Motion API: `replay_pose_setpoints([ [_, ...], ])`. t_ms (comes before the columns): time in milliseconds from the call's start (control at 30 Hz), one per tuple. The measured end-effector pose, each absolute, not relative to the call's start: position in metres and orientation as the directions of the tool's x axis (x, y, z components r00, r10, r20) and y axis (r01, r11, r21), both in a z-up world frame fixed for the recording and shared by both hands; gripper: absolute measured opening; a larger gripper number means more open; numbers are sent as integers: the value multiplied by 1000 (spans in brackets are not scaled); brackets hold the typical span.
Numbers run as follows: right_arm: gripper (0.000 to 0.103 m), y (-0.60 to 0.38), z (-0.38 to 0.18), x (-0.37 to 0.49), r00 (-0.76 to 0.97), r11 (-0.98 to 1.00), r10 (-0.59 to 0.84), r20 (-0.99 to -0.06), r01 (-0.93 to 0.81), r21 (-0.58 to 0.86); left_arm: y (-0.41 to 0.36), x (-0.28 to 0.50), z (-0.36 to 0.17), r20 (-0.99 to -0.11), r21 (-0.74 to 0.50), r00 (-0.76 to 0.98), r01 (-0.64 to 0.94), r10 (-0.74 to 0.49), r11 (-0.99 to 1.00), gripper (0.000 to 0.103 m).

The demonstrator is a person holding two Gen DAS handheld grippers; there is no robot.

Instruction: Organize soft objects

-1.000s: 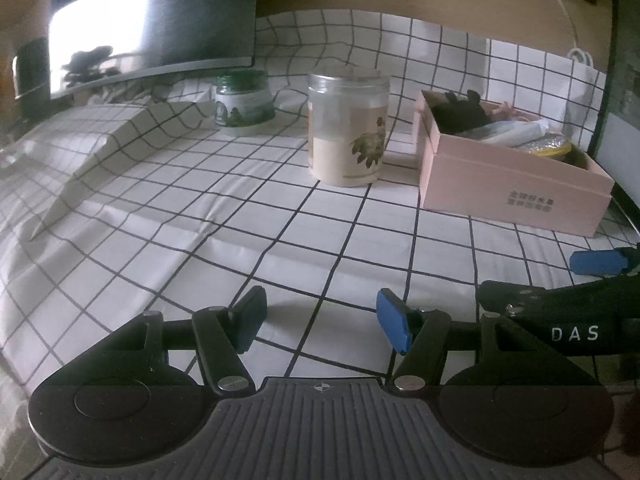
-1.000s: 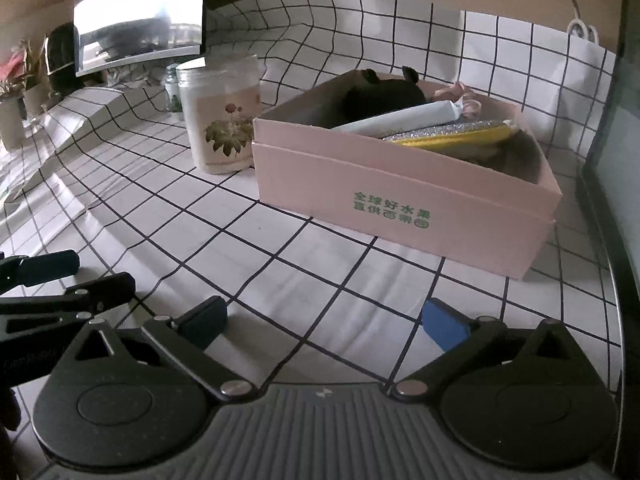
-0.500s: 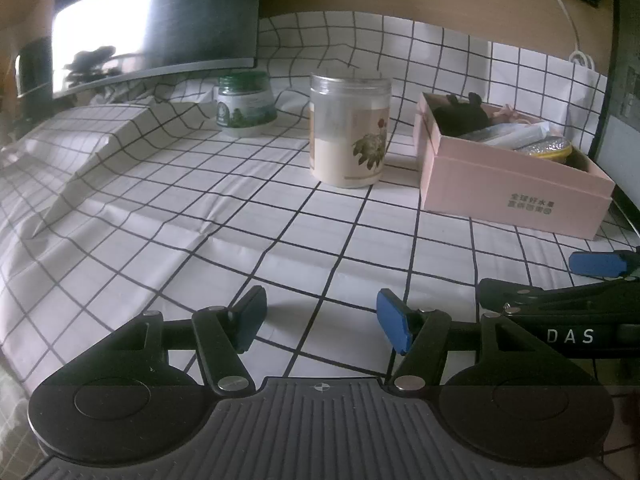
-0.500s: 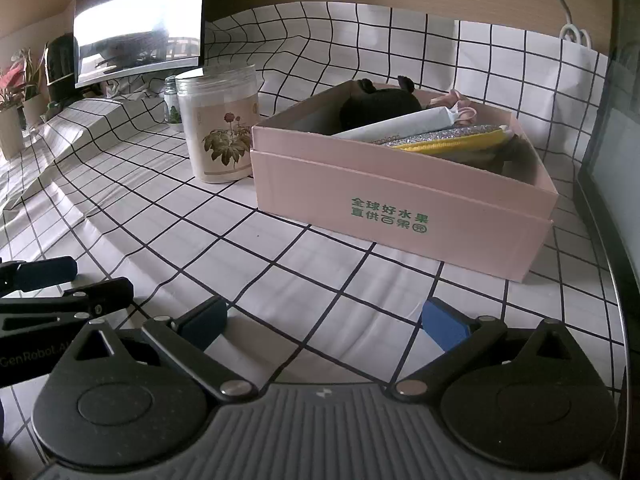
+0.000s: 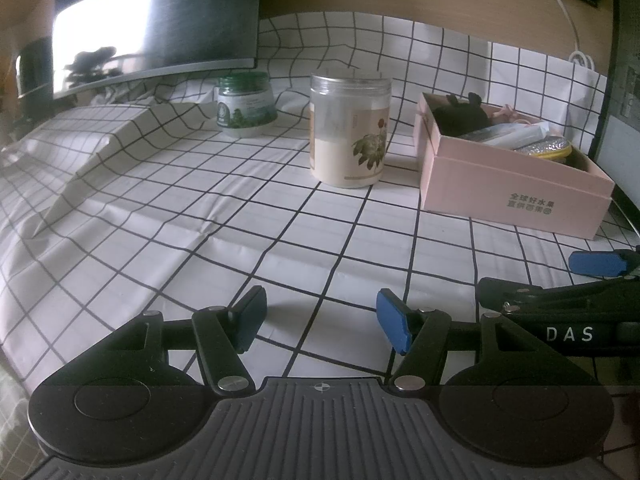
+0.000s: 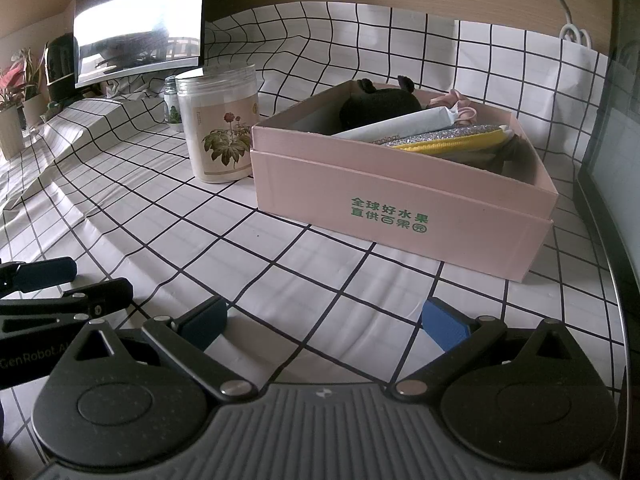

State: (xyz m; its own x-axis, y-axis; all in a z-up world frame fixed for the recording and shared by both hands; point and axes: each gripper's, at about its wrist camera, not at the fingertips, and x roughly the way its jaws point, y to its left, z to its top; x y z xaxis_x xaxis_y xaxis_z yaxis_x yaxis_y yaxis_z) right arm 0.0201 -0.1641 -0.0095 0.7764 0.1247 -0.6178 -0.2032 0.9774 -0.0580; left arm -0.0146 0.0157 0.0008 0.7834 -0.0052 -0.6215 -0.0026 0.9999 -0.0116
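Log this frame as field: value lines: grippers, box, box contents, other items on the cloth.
left gripper: open, empty, low over the cloth
right gripper: open, empty, facing the box
box: pink, lid off, on the checked cloth
box contents: black plush, white pouch, glitter pouch with yellow edge, pink scrunchie
tall jar: upright, left of the box, apart from it
green jar: upright, further back
monitor: behind the jars
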Motion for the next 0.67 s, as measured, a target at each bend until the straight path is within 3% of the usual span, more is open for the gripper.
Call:
replay_pose_setpoints([
  [667, 103, -164, -9, 20, 777, 977, 124, -618, -203, -58, 14, -15, 1, -622, -12, 783, -8, -1, 1000, 66],
])
